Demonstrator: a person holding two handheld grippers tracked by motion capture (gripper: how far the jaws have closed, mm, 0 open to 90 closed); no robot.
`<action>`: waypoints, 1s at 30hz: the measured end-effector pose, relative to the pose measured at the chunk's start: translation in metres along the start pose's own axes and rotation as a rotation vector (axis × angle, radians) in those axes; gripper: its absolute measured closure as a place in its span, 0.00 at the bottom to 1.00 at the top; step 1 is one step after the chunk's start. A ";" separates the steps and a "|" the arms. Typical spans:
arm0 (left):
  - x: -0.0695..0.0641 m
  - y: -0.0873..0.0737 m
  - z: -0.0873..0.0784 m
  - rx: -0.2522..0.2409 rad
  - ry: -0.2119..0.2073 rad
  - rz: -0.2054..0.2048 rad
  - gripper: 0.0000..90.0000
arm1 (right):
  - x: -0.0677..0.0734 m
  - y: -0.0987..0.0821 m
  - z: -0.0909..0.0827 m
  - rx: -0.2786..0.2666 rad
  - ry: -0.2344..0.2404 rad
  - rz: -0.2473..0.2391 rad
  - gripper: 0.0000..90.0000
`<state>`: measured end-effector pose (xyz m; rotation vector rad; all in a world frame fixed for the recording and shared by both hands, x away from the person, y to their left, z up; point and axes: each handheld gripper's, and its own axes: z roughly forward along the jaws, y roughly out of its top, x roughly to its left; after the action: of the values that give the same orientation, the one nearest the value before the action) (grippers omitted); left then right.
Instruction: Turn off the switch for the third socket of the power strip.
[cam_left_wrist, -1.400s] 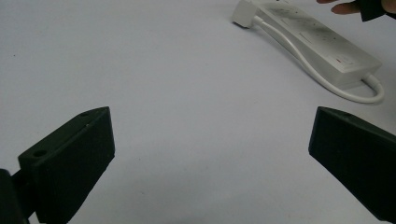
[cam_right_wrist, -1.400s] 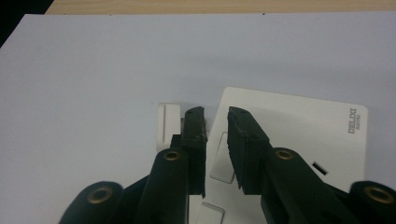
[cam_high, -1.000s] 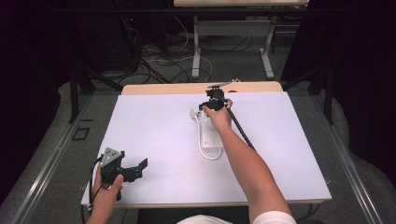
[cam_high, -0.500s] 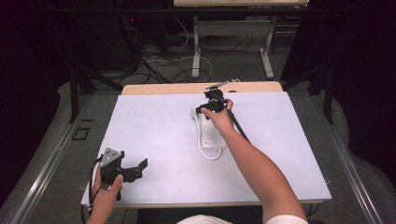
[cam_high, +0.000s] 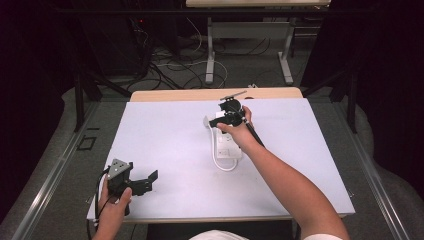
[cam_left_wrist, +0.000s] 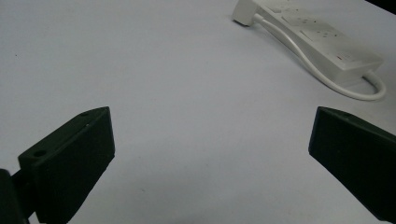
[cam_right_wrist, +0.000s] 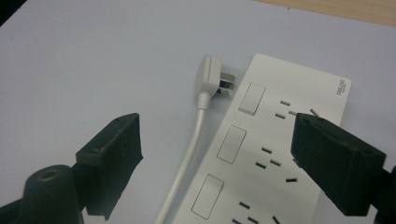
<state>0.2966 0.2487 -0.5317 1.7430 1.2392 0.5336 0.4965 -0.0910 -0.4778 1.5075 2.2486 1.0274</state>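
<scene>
Power strip (cam_right_wrist: 280, 154) lies mid-tabletop (cam_high: 165, 130), its plug (cam_right_wrist: 211, 77) loose just beside its far end; right gripper (cam_right_wrist: 219, 158) hovers above, jaws wide and just opened, empty; left gripper (cam_left_wrist: 210, 154) likewise wide, empty; plug looks light, rigid, slippery, so grip its flat sides.

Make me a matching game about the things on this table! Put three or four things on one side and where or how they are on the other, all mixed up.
Things:
1. power strip
2. plug
3. left tool
4. right tool

Places or states:
A. near corner of the table, open
B. lying unplugged beside the strip
C. flat in the table's middle
D. open above the strip

Pairs: 1-C, 2-B, 3-A, 4-D
</scene>
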 end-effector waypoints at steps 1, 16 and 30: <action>0.000 0.000 0.000 0.000 0.001 0.000 0.00 | 0.001 -0.002 -0.002 -0.006 0.002 0.001 0.17; 0.000 -0.001 0.000 0.000 0.003 -0.001 0.00 | 0.009 -0.031 -0.033 -0.022 0.067 -0.036 0.15; 0.000 -0.001 0.000 0.003 0.007 -0.004 0.00 | 0.006 -0.068 -0.062 -0.047 0.088 -0.051 0.10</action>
<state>0.2958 0.2488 -0.5322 1.7420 1.2488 0.5368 0.4113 -0.1266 -0.4771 1.4046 2.2921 1.1444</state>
